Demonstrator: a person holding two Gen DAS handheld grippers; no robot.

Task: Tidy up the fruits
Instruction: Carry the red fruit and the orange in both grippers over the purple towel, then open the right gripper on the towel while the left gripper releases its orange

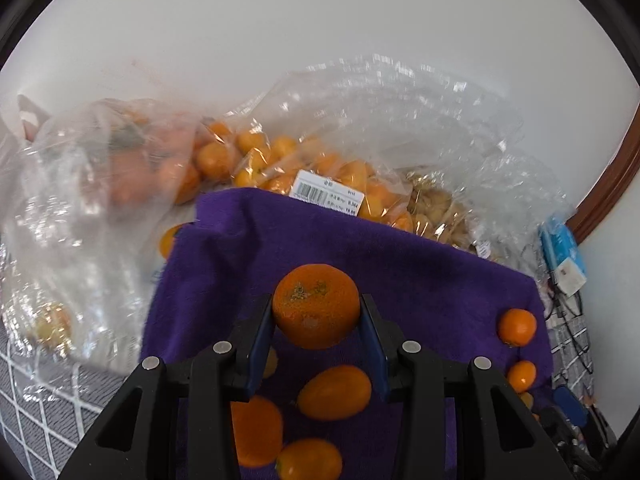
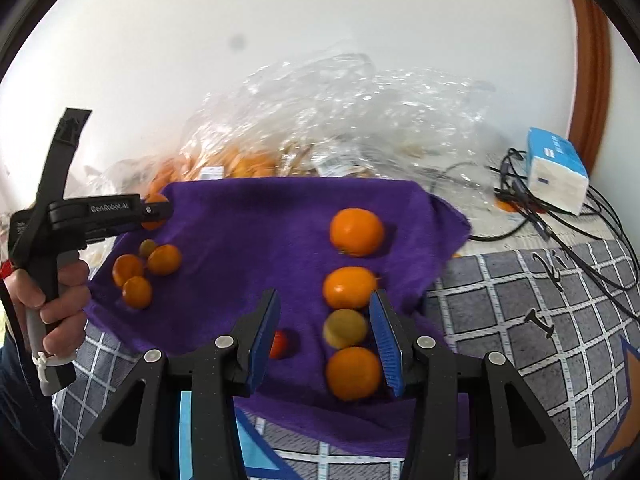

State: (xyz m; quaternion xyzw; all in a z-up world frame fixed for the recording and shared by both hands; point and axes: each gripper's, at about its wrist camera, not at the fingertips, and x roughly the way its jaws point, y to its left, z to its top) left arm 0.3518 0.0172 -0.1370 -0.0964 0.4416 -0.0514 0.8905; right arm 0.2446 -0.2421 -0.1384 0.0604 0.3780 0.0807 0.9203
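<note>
Between my left hand-held gripper pads: mandarin, clamped above purple cloth.
Right hand-held gripper: I hold it open, over the fruit row.

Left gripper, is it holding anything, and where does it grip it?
Yes: the left gripper clamps a round orange mandarin by its two opposite sides, above the purple cloth.
</note>
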